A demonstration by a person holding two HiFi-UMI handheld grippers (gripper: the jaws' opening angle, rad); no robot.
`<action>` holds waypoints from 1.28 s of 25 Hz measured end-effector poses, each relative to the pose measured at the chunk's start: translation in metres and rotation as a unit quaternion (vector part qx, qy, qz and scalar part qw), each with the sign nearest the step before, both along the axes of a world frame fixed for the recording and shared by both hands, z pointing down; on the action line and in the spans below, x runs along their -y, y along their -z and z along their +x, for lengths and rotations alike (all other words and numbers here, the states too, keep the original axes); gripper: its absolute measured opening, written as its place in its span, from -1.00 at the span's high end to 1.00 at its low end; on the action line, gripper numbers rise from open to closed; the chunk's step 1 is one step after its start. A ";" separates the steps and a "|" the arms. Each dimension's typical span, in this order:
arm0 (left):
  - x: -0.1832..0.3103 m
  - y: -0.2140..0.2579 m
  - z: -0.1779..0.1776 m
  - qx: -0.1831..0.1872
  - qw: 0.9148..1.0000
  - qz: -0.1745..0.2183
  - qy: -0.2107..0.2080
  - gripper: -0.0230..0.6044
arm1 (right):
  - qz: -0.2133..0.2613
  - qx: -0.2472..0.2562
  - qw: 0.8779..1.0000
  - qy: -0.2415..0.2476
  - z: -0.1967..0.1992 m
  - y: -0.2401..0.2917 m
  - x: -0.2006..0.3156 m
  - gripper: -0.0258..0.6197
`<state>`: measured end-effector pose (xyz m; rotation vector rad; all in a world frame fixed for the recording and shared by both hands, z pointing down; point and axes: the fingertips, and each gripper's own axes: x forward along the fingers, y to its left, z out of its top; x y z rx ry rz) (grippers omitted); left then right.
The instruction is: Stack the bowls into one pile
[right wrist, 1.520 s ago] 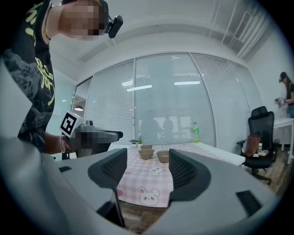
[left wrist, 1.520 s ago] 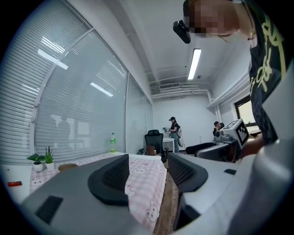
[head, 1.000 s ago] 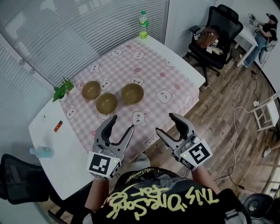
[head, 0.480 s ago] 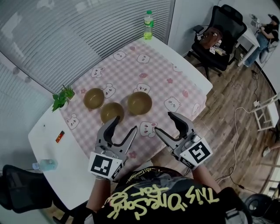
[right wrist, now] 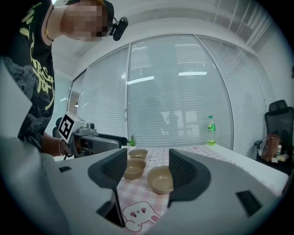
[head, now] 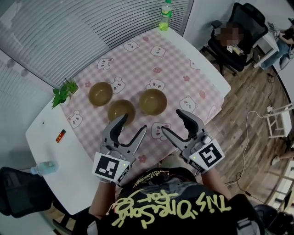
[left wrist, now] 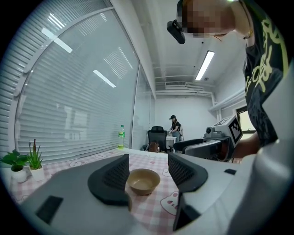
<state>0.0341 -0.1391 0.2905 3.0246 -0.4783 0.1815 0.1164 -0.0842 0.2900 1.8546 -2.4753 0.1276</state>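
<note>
Three tan bowls stand apart on the pink checked cloth (head: 138,64): the left bowl (head: 100,93), the middle bowl (head: 121,110) and the right bowl (head: 153,101). My left gripper (head: 133,124) is open and empty, its tips just short of the middle bowl. My right gripper (head: 172,121) is also open and empty, just short of the right bowl. In the left gripper view the right bowl (left wrist: 144,181) shows between the jaws, farther off. The right gripper view shows all three: left bowl (right wrist: 138,153), middle bowl (right wrist: 134,168), right bowl (right wrist: 161,179).
A green bottle (head: 165,9) stands at the table's far corner. A small potted plant (head: 64,92) sits left of the bowls. A clear bottle (head: 43,167) and a small red item (head: 60,136) lie on the bare white tabletop. An office chair (head: 234,36) stands beyond the table.
Both grippers have moved forward over the table's near edge toward the bowls. Their jaws stay as wide as before. The bowls have not moved.
</note>
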 end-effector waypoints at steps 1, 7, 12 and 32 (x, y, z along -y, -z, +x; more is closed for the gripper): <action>0.000 -0.003 -0.001 -0.001 1.000 0.000 0.001 0.11 | 0.002 -0.002 1.000 0.003 -0.001 -0.002 0.001 0.09; -0.001 -0.007 -0.005 0.012 1.000 -0.010 0.017 0.11 | 0.013 0.003 0.999 0.031 -0.005 -0.001 0.005 0.09; 0.003 -0.009 -0.001 0.025 0.999 -0.001 0.033 0.11 | 0.004 0.009 0.998 0.064 0.006 -0.003 0.012 0.09; 0.008 -0.031 0.059 0.052 0.990 -0.042 0.125 0.09 | -0.040 -0.063 0.956 0.284 0.053 -0.041 0.045 0.09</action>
